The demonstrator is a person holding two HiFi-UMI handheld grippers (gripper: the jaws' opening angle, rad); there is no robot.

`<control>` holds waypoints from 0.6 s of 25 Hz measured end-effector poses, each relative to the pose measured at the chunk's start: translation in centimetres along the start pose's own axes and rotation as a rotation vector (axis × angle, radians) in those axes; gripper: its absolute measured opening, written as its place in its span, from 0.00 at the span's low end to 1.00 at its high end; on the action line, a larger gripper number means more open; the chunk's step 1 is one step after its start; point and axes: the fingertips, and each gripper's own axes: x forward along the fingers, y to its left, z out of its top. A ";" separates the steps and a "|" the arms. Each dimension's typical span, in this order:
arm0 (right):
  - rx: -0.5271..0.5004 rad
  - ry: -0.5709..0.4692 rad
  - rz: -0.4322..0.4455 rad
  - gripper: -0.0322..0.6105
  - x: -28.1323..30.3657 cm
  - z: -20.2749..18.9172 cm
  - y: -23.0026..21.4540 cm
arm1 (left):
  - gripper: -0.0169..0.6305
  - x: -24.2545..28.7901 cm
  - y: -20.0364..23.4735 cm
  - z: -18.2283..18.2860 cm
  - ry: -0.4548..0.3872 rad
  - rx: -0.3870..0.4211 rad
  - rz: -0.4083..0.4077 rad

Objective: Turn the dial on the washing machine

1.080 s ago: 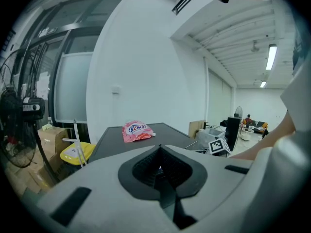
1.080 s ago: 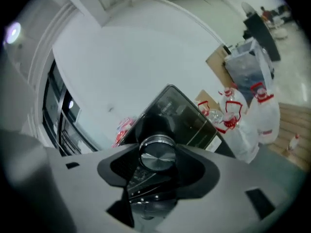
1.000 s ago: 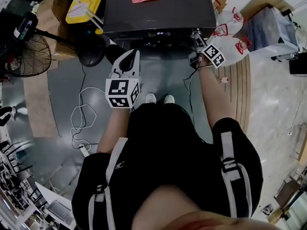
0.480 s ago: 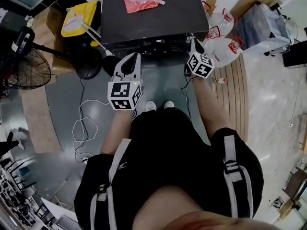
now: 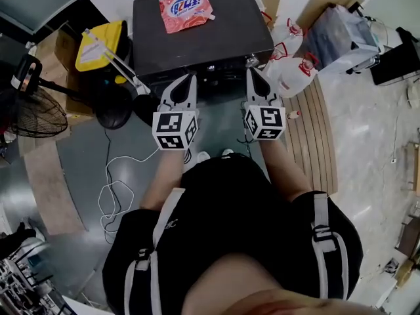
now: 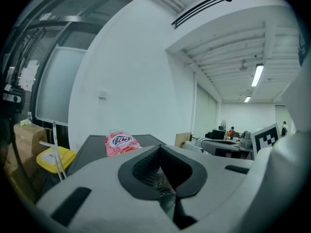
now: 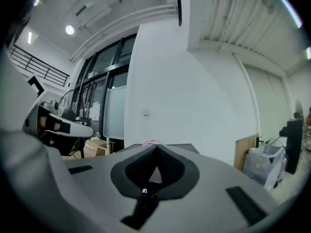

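We see a grey floor (image 5: 85, 136) under everything; a person in black (image 5: 230, 222) fills the lower half of the head view, white shoes (image 5: 213, 155) just in front of the washer (image 5: 197, 35); the washer is a dark box at the top of that view, its front panel facing the person; strips of wood flooring (image 5: 318, 123) run down the right side; a fan (image 5: 33, 110) stands well to the left, a yellow box (image 5: 102, 44) just beside the washer's left side, white jugs (image 5: 295, 71) just beside its right side; a white cable (image 5: 115, 176) loops over the floor to the person's left; a pink pouch (image 5: 186, 6) lies on the washer's lid near the back; the left gripper (image 5: 189, 77) is held up before the middle of the panel, apart from it, and in its own view its fingers (image 6: 146, 166) are pressed together at the tips with nothing between them (image 6: 159, 148); the right gripper (image 5: 251, 71) points at the panel's right end, and its own view shows its fingers (image 7: 170, 171) pressed together too, pinching nothing (image 7: 156, 147), lit digits (image 7: 144, 191) showing through the gap below the tips; the dial (image 5: 250, 60) sits at the right end of the panel, just beyond the right gripper's tips; we cannot tell whether they touch it.
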 end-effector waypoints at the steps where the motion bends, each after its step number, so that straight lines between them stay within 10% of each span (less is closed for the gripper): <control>1: -0.007 -0.003 -0.001 0.06 -0.3 0.2 0.3 | 0.02 0.0 -0.2 0.1 -0.002 0.002 -0.010; 15: -0.054 -0.011 -0.071 0.06 -2.1 1.7 -0.2 | 0.02 -0.5 -0.9 0.3 -0.019 -0.019 -0.064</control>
